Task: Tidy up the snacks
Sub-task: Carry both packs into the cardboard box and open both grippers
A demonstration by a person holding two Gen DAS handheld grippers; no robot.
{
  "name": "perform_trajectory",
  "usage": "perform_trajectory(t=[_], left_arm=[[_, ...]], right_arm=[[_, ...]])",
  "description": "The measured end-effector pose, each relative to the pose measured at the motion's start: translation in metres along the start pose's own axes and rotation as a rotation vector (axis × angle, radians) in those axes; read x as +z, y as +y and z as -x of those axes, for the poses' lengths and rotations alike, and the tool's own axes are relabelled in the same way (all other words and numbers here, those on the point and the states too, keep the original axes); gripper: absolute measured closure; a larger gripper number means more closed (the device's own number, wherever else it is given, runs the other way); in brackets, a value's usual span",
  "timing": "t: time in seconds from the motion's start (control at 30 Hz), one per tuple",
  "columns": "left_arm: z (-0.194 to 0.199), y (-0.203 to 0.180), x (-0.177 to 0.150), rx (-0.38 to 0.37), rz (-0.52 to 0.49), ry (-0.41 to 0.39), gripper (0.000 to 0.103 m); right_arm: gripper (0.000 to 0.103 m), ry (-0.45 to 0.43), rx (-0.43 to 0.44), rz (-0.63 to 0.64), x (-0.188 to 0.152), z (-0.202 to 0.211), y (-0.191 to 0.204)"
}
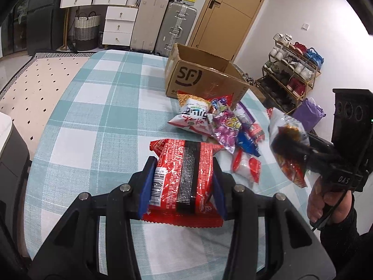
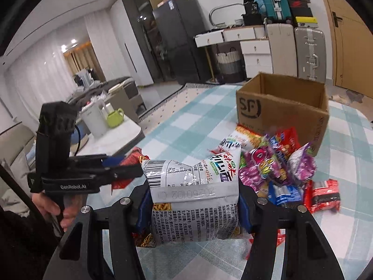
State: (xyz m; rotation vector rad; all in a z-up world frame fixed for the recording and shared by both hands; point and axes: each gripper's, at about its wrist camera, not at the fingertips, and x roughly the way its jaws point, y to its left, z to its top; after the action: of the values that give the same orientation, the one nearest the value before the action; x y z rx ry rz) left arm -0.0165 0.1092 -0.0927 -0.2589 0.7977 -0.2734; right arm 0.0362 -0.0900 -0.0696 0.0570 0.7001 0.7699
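Left gripper (image 1: pixel 183 177): pads clamped on a red noodle packet (image 1: pixel 184 175), held above the checked tabletop (image 1: pixel 93 107). Right gripper (image 2: pixel 194 206): closed on a white snack bag (image 2: pixel 194 186). Loose snack pile (image 1: pixel 221 126) lies at 1 o'clock from the red packet, touching the open cardboard box (image 1: pixel 200 79) beyond.

Two close wrist views angled down, sharing box (image 1: pixel 205 74) (image 2: pixel 279 107), table (image 1: pixel 93 107) (image 2: pixel 186 121)
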Motion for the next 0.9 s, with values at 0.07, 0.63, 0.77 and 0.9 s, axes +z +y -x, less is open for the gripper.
perform_trajectory(t=[0.07, 0.63, 0.77, 0.9], left_arm=[[0.002, -0.011, 0.003, -0.006, -0.014, -0.005, 0.062], [-0.003, -0.073, 0.018, -0.021, -0.119, -0.017, 0.062], [-0.014, -0.075, 0.027, -0.022, -0.130, -0.012, 0.062], [-0.026, -0.075, 0.041, -0.028, -0.141, -0.006, 0.062]], right_arm=[[0.043, -0.029, -0.001, -0.006, 0.004, 0.014, -0.001], [0.043, -0.183, -0.050, -0.120, -0.006, 0.092, -0.033], [0.043, -0.167, -0.075, -0.152, -0.013, 0.086, -0.049], [0.043, -0.177, -0.084, -0.154, -0.011, 0.086, -0.052]])
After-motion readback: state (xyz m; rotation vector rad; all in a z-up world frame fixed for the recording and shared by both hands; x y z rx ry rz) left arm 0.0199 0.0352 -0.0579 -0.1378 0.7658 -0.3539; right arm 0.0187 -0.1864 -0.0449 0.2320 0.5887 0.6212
